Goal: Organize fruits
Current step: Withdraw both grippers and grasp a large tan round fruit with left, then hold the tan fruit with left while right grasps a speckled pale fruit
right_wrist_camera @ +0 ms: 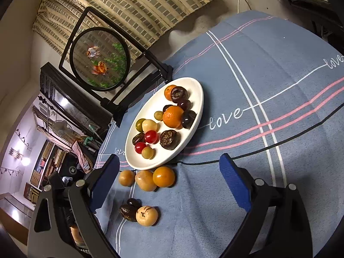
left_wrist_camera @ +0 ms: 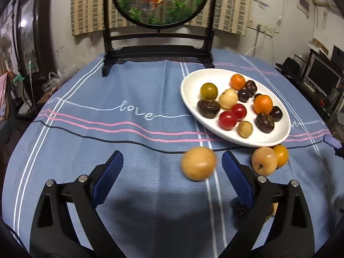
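A white oval plate [left_wrist_camera: 194, 81] [right_wrist_camera: 194, 88] on the blue tablecloth holds several small fruits: oranges, red tomatoes, dark and pale ones. My left gripper [left_wrist_camera: 172, 153] is open, and a blurred yellow fruit [left_wrist_camera: 197, 163] lies loose between its fingers, nearer the right pad [left_wrist_camera: 233, 169] and touching neither. Two more yellow-orange fruits [left_wrist_camera: 264, 160] rest at the plate's near rim. My right gripper [right_wrist_camera: 169, 156] is open and empty. Three yellow-orange fruits [right_wrist_camera: 146, 180] sit in a row ahead of it, with a tan fruit [right_wrist_camera: 147, 215] and dark fruits [right_wrist_camera: 129, 211] closer in.
A round goldfish screen on a black stand [left_wrist_camera: 159, 51] [right_wrist_camera: 101, 58] stands at the back of the table behind the plate. The tablecloth [left_wrist_camera: 107, 129] stretches bare to the left of the plate. Cluttered shelves and furniture lie beyond the table's edges.
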`<state>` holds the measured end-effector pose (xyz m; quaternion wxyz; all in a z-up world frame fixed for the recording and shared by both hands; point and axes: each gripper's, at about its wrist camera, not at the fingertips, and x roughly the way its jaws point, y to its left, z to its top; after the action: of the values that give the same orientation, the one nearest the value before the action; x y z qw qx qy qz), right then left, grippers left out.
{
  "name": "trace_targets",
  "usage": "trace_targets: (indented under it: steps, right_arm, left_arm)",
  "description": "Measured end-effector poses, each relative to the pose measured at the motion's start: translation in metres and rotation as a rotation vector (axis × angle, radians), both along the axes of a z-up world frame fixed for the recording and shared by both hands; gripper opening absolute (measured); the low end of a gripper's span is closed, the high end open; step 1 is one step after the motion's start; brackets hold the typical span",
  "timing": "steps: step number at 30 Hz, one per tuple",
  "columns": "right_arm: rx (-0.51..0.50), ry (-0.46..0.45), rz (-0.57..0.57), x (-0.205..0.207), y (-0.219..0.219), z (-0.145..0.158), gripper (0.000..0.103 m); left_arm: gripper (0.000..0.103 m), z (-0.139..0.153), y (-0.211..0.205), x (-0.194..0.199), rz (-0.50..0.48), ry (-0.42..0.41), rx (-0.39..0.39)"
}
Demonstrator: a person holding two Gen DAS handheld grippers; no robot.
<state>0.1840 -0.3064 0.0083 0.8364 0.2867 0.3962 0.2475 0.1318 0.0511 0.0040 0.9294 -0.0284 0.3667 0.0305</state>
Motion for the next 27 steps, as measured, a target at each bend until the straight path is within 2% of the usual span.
trace_targets:
  steps: [3,7,11,13,14,16,19,23,27]
  right_arm:
    - [0.000,0.001,-0.005,0.000,-0.001,0.000,0.094]
    - [-0.001,0.000,0.000,0.001,-0.001,0.000,0.094]
    - [-0.011,-0.003,0.007,0.001,0.001,0.000,0.094]
    - [-0.015,-0.004,0.007,0.001,0.001,0.000,0.094]
    - [-0.015,-0.004,0.007,0.000,0.001,-0.001,0.094]
    - [-0.018,-0.005,0.008,0.000,0.001,0.000,0.094]
    - [-0.029,-0.008,0.016,0.000,0.004,0.000,0.094]
    - [-0.040,-0.007,0.024,-0.001,0.007,0.000,0.094]
    - [-0.065,-0.019,0.026,-0.003,0.011,0.000,0.094]
  left_arm:
    - [0.094,-0.006,-0.012,0.003,-0.031,0.012,0.043]
    - [0.094,-0.012,-0.027,0.000,-0.036,-0.026,0.175]
    - [0.094,-0.015,-0.043,-0.002,-0.084,-0.056,0.259]
    - [0.093,-0.018,-0.046,0.000,-0.096,-0.045,0.276]
    - [0.093,-0.019,-0.045,0.000,-0.103,-0.037,0.265]
    - [0.079,-0.020,-0.041,0.003,-0.121,-0.016,0.212]
    - [0.066,-0.024,-0.034,0.008,-0.115,0.018,0.155]
    - [0.062,-0.029,-0.030,0.012,-0.117,0.041,0.104]
    - [0.050,-0.033,-0.031,0.016,-0.140,0.067,0.072]
